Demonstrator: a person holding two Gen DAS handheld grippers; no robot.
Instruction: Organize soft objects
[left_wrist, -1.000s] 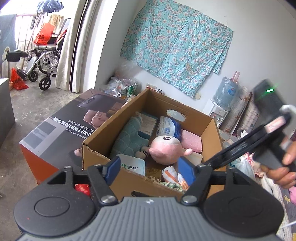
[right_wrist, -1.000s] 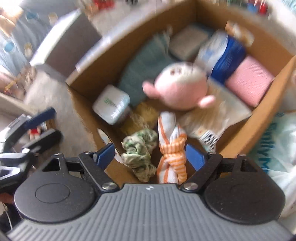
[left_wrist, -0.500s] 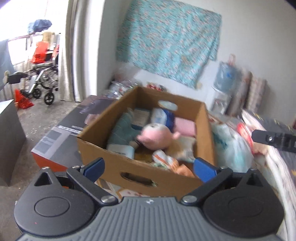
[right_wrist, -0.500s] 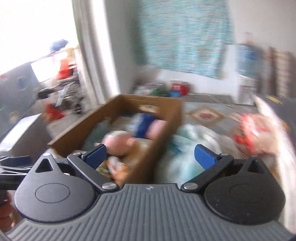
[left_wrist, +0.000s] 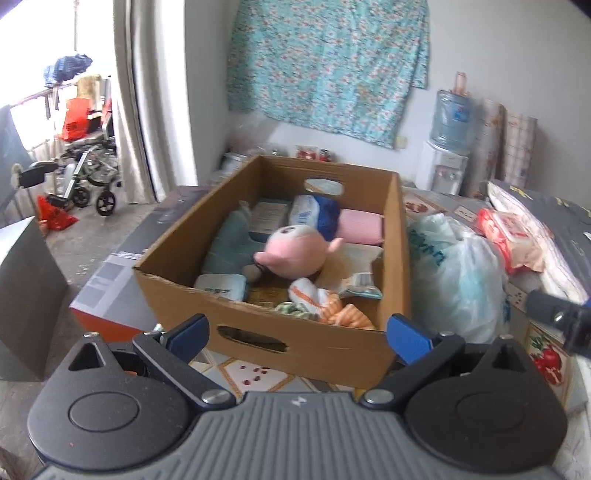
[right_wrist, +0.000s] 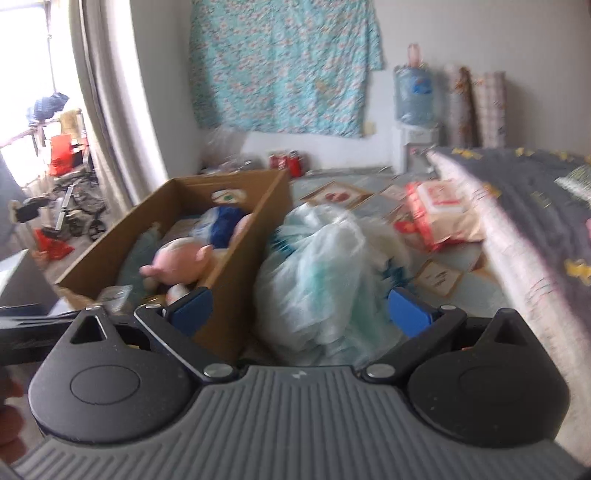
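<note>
A brown cardboard box (left_wrist: 306, 341) stands on the floor ahead of my left gripper (left_wrist: 298, 330), which is open and holds nothing. Inside lie a pink plush toy (left_wrist: 295, 253), a teal plush (left_wrist: 227, 247), a pink pad (left_wrist: 360, 229), a blue-and-white pack (left_wrist: 317, 216) and an orange-striped cloth (left_wrist: 332, 308). My right gripper (right_wrist: 300, 309) is open and empty, set back from a white plastic bag (right_wrist: 325, 273) beside the box (right_wrist: 236, 273). The pink plush toy (right_wrist: 181, 258) shows there too. The right gripper's finger (left_wrist: 561, 319) enters the left wrist view at the right edge.
A red-and-white packet (left_wrist: 509, 236) lies against a bed with a grey cover (right_wrist: 535, 206) on the right. A large dark printed carton (left_wrist: 122, 273) lies left of the box. A water dispenser (left_wrist: 450, 147), rolled mats and a wheelchair (left_wrist: 85, 173) stand further off.
Both grippers pulled back from the box and opened wide. The right one swung from looking down into the box to facing the room, and the orange-striped cloth stayed in the box.
</note>
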